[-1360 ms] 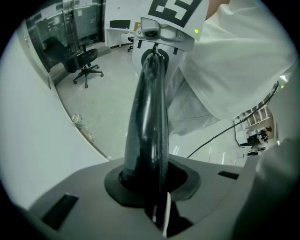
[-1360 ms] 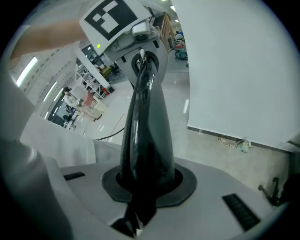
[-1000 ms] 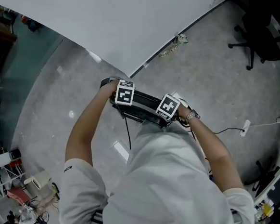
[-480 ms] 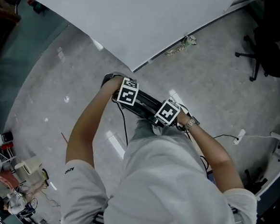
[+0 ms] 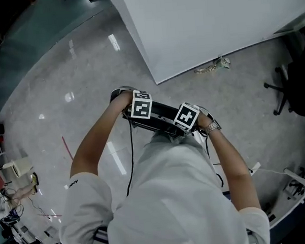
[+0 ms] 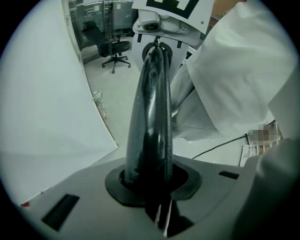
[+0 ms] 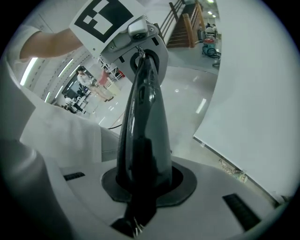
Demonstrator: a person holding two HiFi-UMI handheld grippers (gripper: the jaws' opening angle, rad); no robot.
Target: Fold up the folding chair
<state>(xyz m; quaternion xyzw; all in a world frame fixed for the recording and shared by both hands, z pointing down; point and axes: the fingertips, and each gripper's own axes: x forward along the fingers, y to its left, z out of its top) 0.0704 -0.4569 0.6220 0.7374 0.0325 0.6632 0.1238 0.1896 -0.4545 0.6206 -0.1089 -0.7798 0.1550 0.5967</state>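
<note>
over floor [image 5: 57,110], folding chair [image 5: 161,113] clamped between fingers of left gripper [image 5: 139,109] and right gripper [image 5: 186,119].

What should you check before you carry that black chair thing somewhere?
1. Left gripper clamped on the chair's black edge: ok.
2. Right gripper clamped on the same edge: ok.
3. Chair folded flat: cannot tell; the person's body hides everything below the edge.
4. Room ahead: probably not ok; the white wall panel stands just in front.
5. Hanging cable free of snags: cannot tell.
6. Office chair out of the way: ok, it is off to the right.
</note>
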